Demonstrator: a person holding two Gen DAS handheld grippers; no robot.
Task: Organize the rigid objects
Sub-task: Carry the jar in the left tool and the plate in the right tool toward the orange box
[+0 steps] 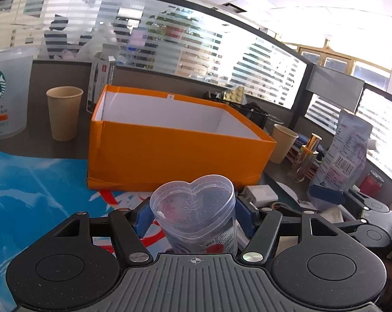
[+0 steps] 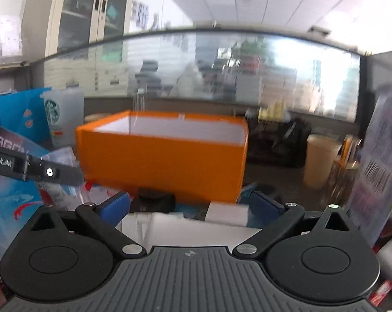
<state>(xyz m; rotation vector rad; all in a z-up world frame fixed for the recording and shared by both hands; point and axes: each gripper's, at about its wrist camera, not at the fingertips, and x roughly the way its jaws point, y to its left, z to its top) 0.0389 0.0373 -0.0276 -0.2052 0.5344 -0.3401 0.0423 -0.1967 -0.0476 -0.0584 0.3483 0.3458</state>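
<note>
My left gripper [image 1: 193, 214] is shut on a clear heart-shaped plastic container [image 1: 196, 210], held upright just in front of the open orange box [image 1: 175, 145], whose white inside looks empty. In the right wrist view my right gripper [image 2: 190, 202] is open with blue pads [image 2: 115, 204] spread wide above a white box-like object [image 2: 185, 227] and a white charger [image 2: 227, 212], holding nothing. The orange box [image 2: 164, 156] stands straight ahead of it. The left gripper's arm [image 2: 34, 170] shows at the left edge. The right gripper's body [image 1: 372, 223] shows low on the right in the left wrist view.
A Starbucks cup [image 1: 6, 91] and a paper cup [image 1: 63, 111] stand left of the box. Another paper cup [image 1: 284, 143], a gold-capped bottle [image 1: 305, 156], a printed bag [image 1: 349, 153] and a red can [image 1: 371, 183] crowd the right. A blue mat [image 1: 27, 189] covers the desk.
</note>
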